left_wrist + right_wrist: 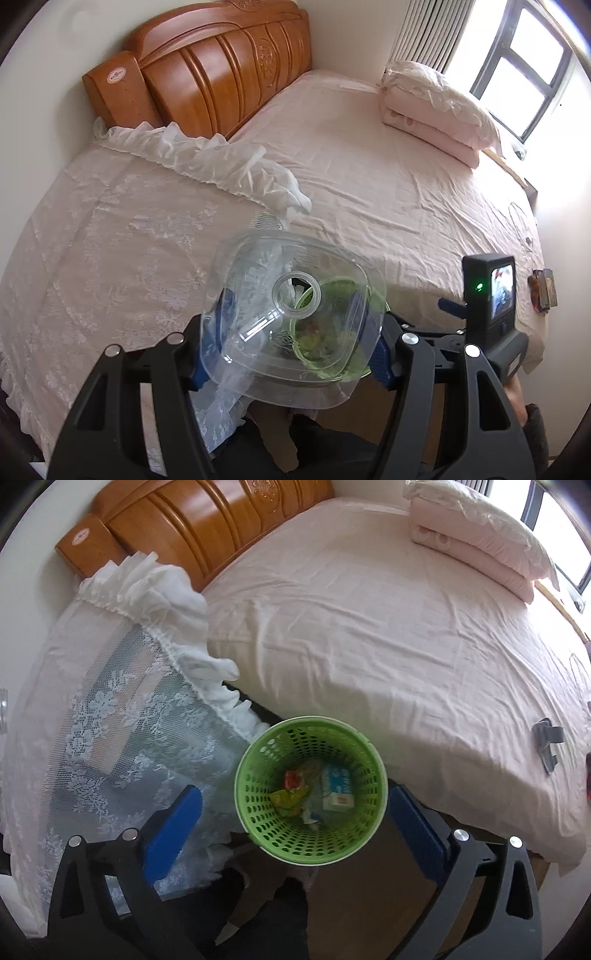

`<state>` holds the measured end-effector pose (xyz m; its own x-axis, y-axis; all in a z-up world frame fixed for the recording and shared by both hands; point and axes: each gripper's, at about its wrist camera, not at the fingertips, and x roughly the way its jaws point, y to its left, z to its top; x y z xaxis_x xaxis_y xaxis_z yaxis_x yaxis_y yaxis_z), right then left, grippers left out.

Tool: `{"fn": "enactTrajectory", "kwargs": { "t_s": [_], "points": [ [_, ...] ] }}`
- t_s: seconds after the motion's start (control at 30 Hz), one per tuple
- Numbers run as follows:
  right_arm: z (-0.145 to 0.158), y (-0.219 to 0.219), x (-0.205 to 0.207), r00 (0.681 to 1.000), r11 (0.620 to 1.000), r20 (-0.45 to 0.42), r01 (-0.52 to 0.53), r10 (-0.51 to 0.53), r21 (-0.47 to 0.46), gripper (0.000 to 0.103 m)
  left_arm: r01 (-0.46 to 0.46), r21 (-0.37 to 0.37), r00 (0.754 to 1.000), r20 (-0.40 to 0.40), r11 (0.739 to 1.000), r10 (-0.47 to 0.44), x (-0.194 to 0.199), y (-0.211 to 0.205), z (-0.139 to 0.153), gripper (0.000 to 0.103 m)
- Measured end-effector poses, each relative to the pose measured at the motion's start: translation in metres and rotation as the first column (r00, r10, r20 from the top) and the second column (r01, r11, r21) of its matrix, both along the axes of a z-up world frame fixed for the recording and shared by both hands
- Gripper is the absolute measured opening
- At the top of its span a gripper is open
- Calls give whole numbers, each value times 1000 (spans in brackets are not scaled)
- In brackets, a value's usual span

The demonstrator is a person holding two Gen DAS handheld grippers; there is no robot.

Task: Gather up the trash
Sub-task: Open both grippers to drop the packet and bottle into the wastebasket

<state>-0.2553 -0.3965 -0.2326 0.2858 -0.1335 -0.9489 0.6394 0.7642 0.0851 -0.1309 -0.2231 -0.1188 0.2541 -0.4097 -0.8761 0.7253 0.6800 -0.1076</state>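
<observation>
Bedroom surroundings are seen from both wrist cameras: a bed (369,646) under a pale pink sheet, a carved wooden headboard (207,74) beyond the tongs, and a lace coverlet (110,240) spread to the left of them. One green perforated waste basket (310,786) stands on the floor at the bed's edge, directly below and between the jaws of the right gripper (295,819). Those jaws are spread wide with nothing between the blue pads, which is consistent with something having been let go over the basket. Inside the basket one white carton (336,788), one red wrapper (293,778) and one yellow-green wrapper (284,798) can be counted, along with some crumpled scraps too small to be told apart.

One clear plastic container (291,321), square-rimmed with a round neck, is clamped between the pads of the left gripper (291,343). It is held over the basket, whose green rim is visible through the plastic, presumably so that it can be dropped in next. One stack of folded pink bedding (436,114) lies far ahead to the right, and a few small items (543,290) remain on the sheet to the right of the tongs.
</observation>
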Motion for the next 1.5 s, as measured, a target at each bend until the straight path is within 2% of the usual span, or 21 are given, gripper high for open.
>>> {"fn": "enactTrajectory", "kwargs": {
  "t_s": [0.3,0.63,0.87,1.03,1.33,1.37,1.47,1.5],
  "points": [
    [34,-14,-24,998,999,61,37,-35,-22,100,45,-1,999,7,999,-45,-19,-17,1,62],
    [53,-28,-56,990,993,92,110,-106,-39,100,120,9,993,-13,993,-119,-40,-41,-6,62],
    [70,-41,-96,971,978,127,207,-203,-22,100,195,44,979,-71,980,-192,-66,-73,-35,62],
    [83,-49,-125,960,965,131,256,-248,-48,100,240,75,966,-112,968,-231,-81,-95,-60,62],
    [85,-57,-160,940,945,137,323,-313,-55,101,287,109,953,-138,952,-272,-96,-119,-88,62],
    [85,-57,-161,939,944,136,326,-316,-54,101,285,122,952,-147,951,-267,-95,-122,-96,63],
    [84,-56,-163,939,944,135,327,-317,-53,101,285,162,948,-191,945,-253,-92,-130,-121,83],
    [85,-55,-164,939,944,136,325,-315,-58,101,279,175,950,-193,944,-245,-91,-131,-127,84]
  ]
}}
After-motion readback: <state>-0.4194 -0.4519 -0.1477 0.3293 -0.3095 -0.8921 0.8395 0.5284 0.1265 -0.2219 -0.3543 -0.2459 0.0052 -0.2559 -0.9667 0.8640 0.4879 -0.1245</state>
